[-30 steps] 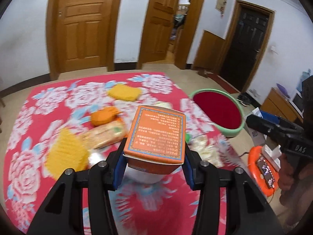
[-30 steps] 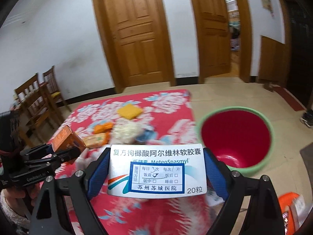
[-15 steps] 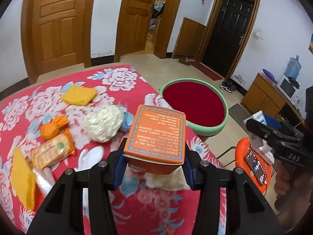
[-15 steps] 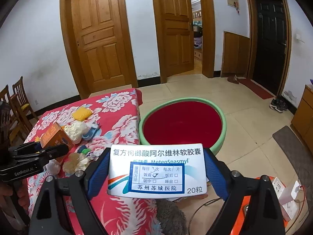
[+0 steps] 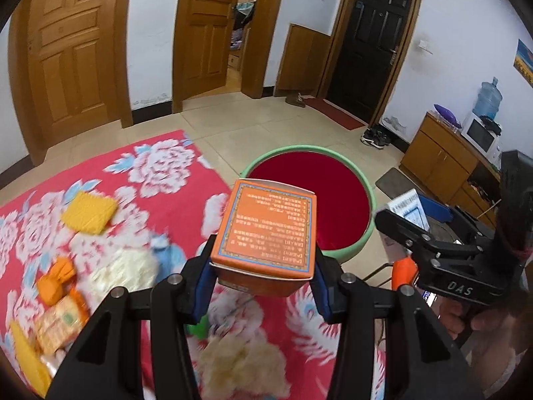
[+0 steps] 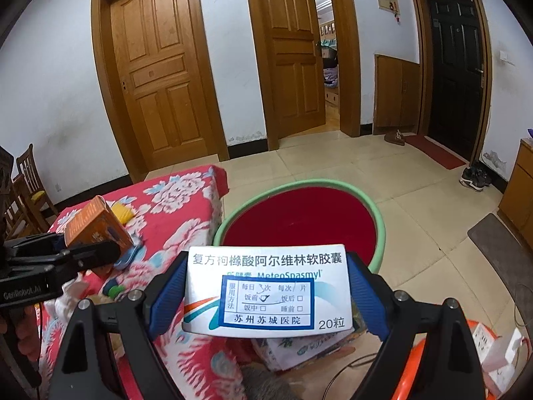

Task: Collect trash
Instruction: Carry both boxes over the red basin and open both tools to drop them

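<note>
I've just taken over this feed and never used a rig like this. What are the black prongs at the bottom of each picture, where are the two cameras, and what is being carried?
There is no robot arm: a person holds one hand-held gripper per hand, each with a camera looking along its two black fingers. The left view shows the left gripper clamped on an orange box. The right view shows the right gripper clamped on a white medicine box. Beyond both sits a green-rimmed tub with a red inside, beside a red floral cloth strewn with wrappers.
</note>
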`<state>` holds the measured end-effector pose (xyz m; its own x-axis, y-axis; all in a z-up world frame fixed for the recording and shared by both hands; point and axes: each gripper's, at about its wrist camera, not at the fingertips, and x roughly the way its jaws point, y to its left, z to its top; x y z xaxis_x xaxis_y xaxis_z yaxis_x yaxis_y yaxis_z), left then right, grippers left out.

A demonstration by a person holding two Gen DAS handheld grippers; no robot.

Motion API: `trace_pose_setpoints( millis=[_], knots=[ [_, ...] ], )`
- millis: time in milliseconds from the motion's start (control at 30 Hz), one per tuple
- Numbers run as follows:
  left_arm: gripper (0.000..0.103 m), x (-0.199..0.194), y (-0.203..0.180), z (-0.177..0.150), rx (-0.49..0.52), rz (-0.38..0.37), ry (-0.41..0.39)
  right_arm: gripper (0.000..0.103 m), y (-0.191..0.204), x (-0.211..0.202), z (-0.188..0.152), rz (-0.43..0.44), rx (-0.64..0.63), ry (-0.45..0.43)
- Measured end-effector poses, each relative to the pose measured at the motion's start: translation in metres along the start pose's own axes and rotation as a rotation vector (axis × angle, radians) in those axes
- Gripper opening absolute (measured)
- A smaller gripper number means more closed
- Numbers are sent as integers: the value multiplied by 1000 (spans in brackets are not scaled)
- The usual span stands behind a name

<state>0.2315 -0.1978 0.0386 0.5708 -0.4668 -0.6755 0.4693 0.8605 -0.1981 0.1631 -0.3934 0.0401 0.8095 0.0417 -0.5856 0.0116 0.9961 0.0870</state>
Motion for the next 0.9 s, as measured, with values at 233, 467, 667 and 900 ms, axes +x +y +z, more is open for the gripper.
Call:
trace_pose_setpoints(
  millis=[233,467,667,900],
  knots=[
    [50,38,-18,25,15,-14,19,91,-24,22,18,-58,13,-31],
    [50,71,-30,50,28,5,15,91,-51,44,36,-83,39,-30],
    [51,90,-37,61,39,-13,12,92,-60,58,43,-78,30,-3],
    [79,96,-35,65,56,23,-11,103,-70,71,49,-44,41,12]
  ],
)
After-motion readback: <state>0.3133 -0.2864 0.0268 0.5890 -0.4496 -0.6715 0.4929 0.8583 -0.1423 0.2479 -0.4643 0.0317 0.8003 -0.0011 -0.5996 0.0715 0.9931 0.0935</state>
